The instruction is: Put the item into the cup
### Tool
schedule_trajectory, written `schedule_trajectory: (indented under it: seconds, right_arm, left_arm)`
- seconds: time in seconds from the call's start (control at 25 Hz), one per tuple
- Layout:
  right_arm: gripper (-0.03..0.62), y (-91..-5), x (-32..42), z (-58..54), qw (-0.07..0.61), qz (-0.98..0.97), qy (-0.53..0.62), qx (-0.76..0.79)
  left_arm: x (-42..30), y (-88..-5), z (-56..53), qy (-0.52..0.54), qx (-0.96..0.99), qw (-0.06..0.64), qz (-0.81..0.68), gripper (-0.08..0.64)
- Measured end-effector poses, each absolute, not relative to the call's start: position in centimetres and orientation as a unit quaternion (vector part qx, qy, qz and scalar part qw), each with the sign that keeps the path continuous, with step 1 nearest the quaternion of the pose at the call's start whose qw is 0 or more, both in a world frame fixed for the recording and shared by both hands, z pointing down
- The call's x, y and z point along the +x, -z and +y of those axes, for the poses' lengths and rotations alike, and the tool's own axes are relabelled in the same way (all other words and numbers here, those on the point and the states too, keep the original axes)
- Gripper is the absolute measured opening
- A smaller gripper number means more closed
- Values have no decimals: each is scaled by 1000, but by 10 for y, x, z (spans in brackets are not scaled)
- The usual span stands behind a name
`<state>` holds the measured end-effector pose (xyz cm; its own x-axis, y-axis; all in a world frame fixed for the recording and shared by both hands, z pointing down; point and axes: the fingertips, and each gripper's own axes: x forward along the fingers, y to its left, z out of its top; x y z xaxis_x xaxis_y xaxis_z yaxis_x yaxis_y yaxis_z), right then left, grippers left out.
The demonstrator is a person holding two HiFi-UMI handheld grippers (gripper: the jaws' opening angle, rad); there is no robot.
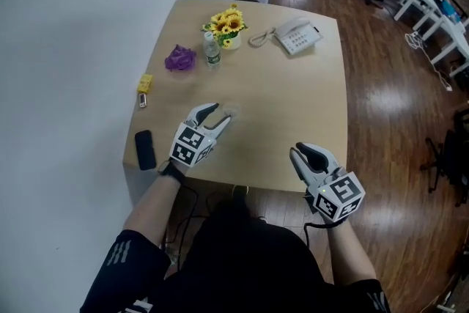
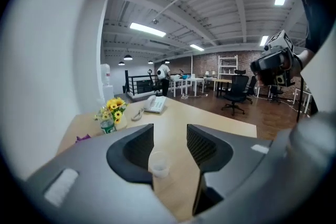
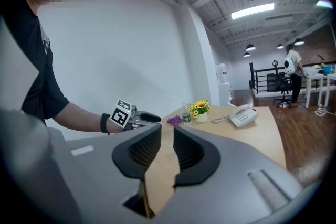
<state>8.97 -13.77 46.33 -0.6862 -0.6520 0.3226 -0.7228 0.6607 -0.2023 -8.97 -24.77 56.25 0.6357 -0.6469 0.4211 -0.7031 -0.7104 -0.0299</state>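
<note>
A small clear plastic cup (image 2: 158, 162) stands upright on the tan table (image 1: 293, 106), low between the jaws of my left gripper (image 2: 170, 134). The jaws stand apart and the pads do not press on it. In the head view the left gripper (image 1: 220, 113) is at the table's middle left, and the cup is hardly visible at its tips. A purple crumpled item (image 1: 179, 57) and a small yellow item (image 1: 145, 83) lie farther back left. My right gripper (image 1: 299, 149) hovers at the near right edge; in its own view its jaws (image 3: 167, 134) are a narrow gap apart, with nothing between them.
A pot of yellow flowers (image 1: 229, 24), a small bottle (image 1: 212, 49) and a white desk telephone (image 1: 296, 36) stand at the table's far end. A black phone (image 1: 144, 149) lies at the near left edge. A white wall runs along the left; wooden floor lies to the right.
</note>
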Motion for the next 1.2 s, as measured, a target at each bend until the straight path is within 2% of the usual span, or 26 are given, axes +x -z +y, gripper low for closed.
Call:
schedule_trajectory:
  seconds: [0.24, 0.64, 0.92, 1.2]
  right_arm:
    - [83, -431, 104, -83, 82, -914, -129, 375]
    - [80, -423, 129, 6, 58, -920, -122, 367]
    - [9, -413, 141, 25, 50, -905, -110, 407]
    - [8, -408, 133, 26, 60, -894, -92, 434]
  left_arm:
    - [-91, -506, -161, -163, 904, 42, -393, 212]
    - [-86, -466, -18, -133, 902, 58, -407, 213]
    - [-88, -445, 20, -120, 907, 57, -400, 218]
    - [-96, -445, 27, -118, 917, 52, -378, 227]
